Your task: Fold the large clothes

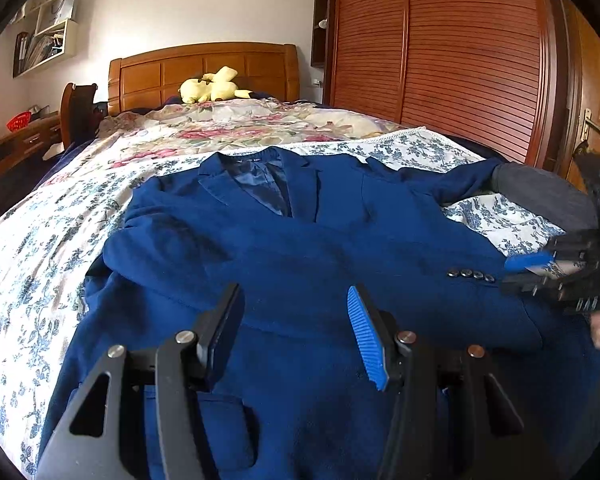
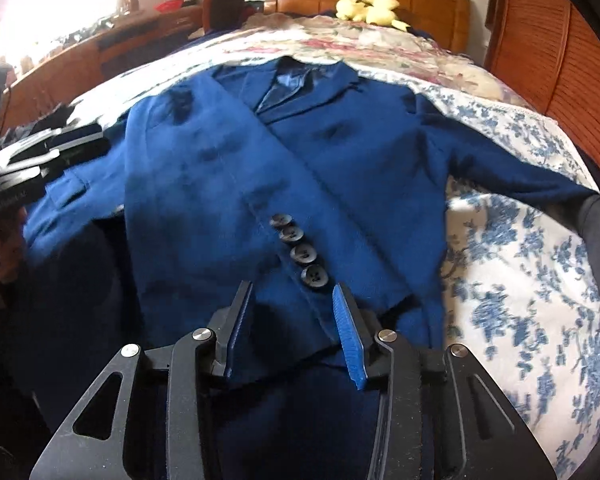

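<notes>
A: How far is the folding? The dark blue wool-like blazer [image 1: 300, 240] lies face up on the bed with the blue-flowered white cover [image 1: 32, 216], collar toward the wooden headboard [image 1: 204, 68].

B: One sleeve is already laid across the chest; its cuff with the four dark round buttons [image 2: 300, 254] rests near the hem. The other sleeve [image 2: 512, 176] is stretched out to the side on the cover, so it seems not folded yet.

A: And the tongs?

B: The left gripper [image 1: 296, 320] hovers above the lower front with its jaws wide apart, holding nothing. The right gripper [image 2: 292, 320] stands just below the buttoned cuff, also spread, and nothing is pinched between its pads.

A: So what is left?

B: Probably the second sleeve, then doubling the body. It looks like an early stage.
</notes>
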`<move>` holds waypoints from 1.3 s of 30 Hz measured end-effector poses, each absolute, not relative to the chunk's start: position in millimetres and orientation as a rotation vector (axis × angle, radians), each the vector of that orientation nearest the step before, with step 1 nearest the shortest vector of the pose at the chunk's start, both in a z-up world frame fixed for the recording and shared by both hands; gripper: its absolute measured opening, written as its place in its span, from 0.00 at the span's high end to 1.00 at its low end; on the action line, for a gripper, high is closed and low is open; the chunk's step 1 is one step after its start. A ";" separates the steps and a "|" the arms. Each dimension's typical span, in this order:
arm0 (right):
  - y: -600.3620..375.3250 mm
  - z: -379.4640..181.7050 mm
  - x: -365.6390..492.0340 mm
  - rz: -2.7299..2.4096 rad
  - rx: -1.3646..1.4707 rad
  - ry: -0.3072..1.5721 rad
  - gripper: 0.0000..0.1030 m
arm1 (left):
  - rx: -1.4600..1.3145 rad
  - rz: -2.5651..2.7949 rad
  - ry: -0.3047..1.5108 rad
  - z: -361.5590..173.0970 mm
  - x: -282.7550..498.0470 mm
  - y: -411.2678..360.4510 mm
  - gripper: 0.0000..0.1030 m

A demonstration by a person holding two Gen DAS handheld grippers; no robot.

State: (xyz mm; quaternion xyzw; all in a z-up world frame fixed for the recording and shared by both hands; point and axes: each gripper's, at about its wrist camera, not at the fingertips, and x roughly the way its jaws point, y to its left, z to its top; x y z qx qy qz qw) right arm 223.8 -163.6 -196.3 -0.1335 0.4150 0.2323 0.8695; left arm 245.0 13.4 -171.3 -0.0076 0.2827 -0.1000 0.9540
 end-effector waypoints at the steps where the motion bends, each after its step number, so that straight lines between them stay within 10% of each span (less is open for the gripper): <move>1: -167.9 -190.9 224.9 0.481 -0.274 0.859 0.60 | -0.015 -0.204 0.574 -171.6 244.8 13.1 0.49; 5: -192.7 -166.0 236.4 0.426 -0.269 0.814 0.44 | -0.014 -0.208 0.576 -172.4 245.0 12.6 0.49; 33: -342.0 -185.3 440.3 -0.030 -0.003 0.894 0.45 | -0.017 -0.231 0.600 -176.0 249.8 10.5 0.49; 37: -337.7 -184.7 452.8 -0.043 -0.043 0.886 0.93 | -0.018 -0.230 0.598 -175.8 248.4 10.7 0.49; 39: -328.9 -172.4 451.6 -0.035 -0.084 0.836 0.96 | -0.015 -0.230 0.596 -175.8 247.6 10.8 0.49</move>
